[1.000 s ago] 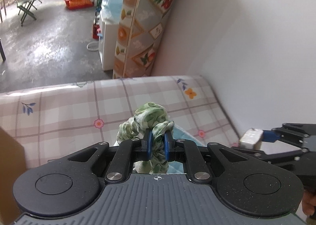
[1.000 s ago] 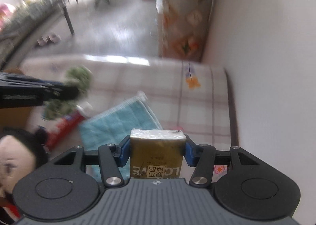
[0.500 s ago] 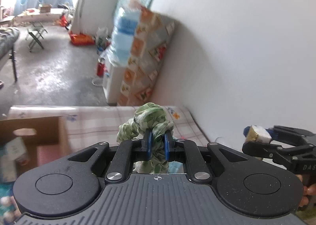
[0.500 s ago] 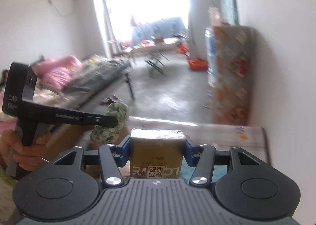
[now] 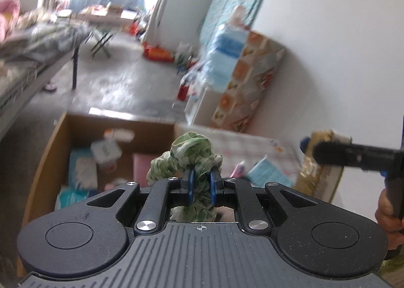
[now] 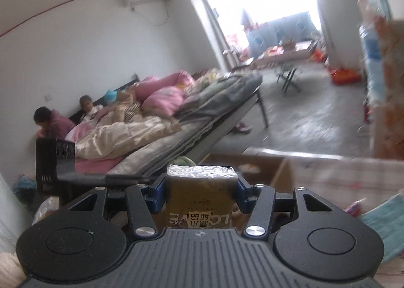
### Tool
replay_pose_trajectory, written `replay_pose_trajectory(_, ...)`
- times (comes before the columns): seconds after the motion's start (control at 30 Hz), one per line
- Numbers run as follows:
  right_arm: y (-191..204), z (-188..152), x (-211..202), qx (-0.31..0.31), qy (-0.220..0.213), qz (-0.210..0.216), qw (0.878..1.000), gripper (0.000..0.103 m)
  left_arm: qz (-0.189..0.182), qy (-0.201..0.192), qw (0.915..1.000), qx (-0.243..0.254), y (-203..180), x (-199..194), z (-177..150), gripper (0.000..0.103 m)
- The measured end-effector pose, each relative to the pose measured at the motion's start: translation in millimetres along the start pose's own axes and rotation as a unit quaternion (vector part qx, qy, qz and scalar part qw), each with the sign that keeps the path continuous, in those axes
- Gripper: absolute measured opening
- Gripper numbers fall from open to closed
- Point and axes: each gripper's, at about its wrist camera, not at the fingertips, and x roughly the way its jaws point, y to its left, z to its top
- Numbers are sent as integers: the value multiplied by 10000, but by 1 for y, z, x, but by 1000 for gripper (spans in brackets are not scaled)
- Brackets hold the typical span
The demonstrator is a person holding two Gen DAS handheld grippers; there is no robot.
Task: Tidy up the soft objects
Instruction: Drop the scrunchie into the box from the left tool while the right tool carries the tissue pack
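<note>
My left gripper is shut on a green patterned scrunchie, which bunches up above the blue pads. It hangs over the near right corner of an open cardboard box that holds several packets. My right gripper is shut on a golden-brown tissue pack with a silvery top. In the left wrist view that pack shows at the right edge, level with the scrunchie. In the right wrist view the scrunchie peeks out just behind the pack, and the box lies below and ahead.
A teal cloth and a small packet lie on the checked sheet right of the box. A white wall closes the right side. Across the concrete floor stands a bed piled with bedding, with two people sitting at its far end.
Both grippers have swung left and risen, from over the checked sheet by the wall to the cardboard box. The scrunchie and the tissue pack stay gripped as before.
</note>
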Motion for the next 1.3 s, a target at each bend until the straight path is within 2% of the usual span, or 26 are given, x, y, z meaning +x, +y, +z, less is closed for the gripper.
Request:
replay_pose_trajectory(0.17,-3,0,63,285,401,52,9988,56,75,550,9981,-286,28,56,-6,11)
replay_pose_trajectory(0.3,-17,-3,96,501,562,-24,9972,56,113,1194,9909,-602,47,112,-10,11)
replay_pose_trajectory(0.47,-37,-11,102,699,466,-49,9964,56,323,1571,9843,-730,53,175,-1,11)
replay_pose_trajectory(0.63,-64,-16,97,932,383,-38,9949,56,539,1950,9761,-800,55,209,-6,14)
replay_pose_trajectory(0.67,-70,-19,95,995,365,-47,9944,56,546,1996,9746,-856,58,216,-7,19)
replay_pose_trajectory(0.7,-75,-20,93,1043,353,-51,9939,56,543,2068,9723,-947,61,215,-13,31)
replay_pose_trajectory(0.77,-86,-26,89,1171,350,-64,9925,56,479,2177,9660,-1308,72,219,-15,48)
replay_pose_trajectory(0.87,-98,-31,84,1327,384,-72,9904,56,396,2104,9647,-1532,77,208,-15,56)
replay_pose_trajectory(0.97,-102,-32,77,1373,373,-125,9898,56,376,1880,9677,-1637,80,195,-8,58)
replay_pose_trajectory(1.13,-93,-28,68,1330,306,-118,9906,56,365,1203,9789,-1609,80,141,2,63)
replay_pose_trajectory(1.3,-72,-17,79,1112,382,-43,9931,56,506,449,9876,-1413,79,73,0,72)
